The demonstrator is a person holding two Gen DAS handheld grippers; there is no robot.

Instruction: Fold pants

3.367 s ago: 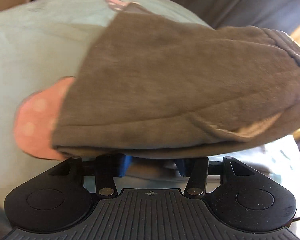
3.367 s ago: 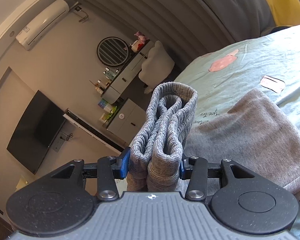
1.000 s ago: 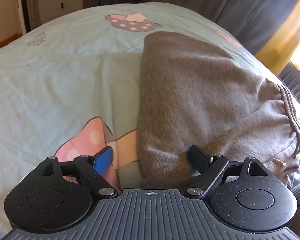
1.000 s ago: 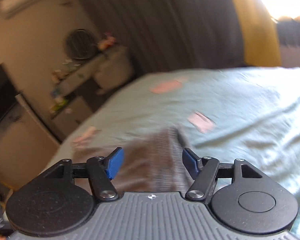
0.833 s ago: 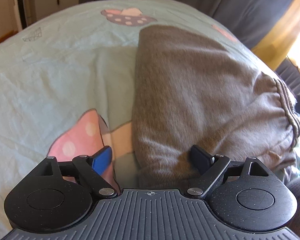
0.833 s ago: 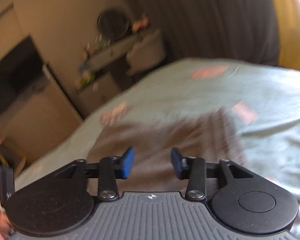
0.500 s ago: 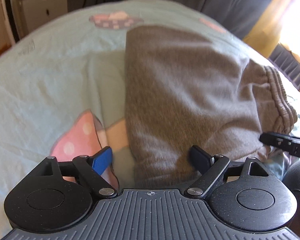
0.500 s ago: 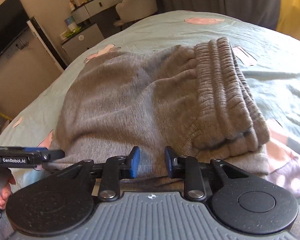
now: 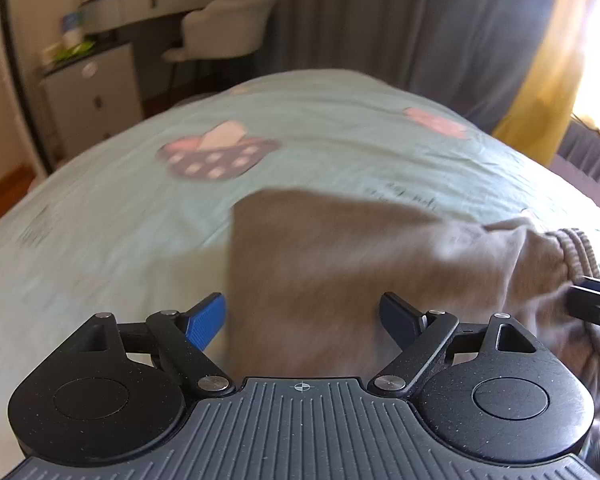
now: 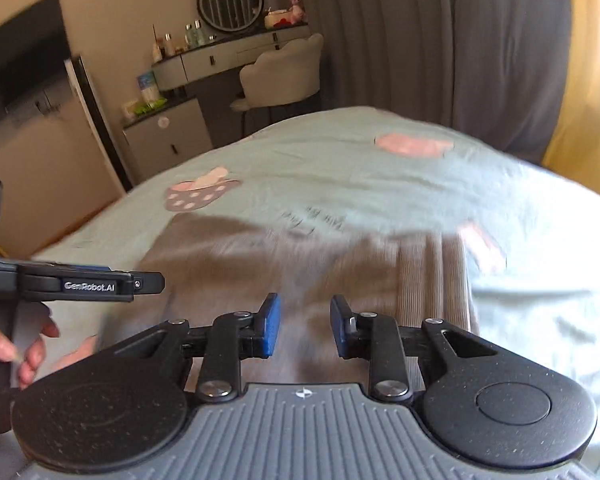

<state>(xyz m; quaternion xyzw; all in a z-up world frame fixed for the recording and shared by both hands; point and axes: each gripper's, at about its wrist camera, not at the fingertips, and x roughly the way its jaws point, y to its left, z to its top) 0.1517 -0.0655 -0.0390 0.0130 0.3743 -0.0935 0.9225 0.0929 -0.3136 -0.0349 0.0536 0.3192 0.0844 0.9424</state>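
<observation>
Though blurred — grey ribbed pants [image 10: 300, 264], folded flat, waistband rightward.

left gripper [image 9: 302, 316]: jaws standing wide, gripping nothing | right gripper [image 10: 305, 324]: jaws narrowly parted, gripping nothing | both tilting downward
</observation>
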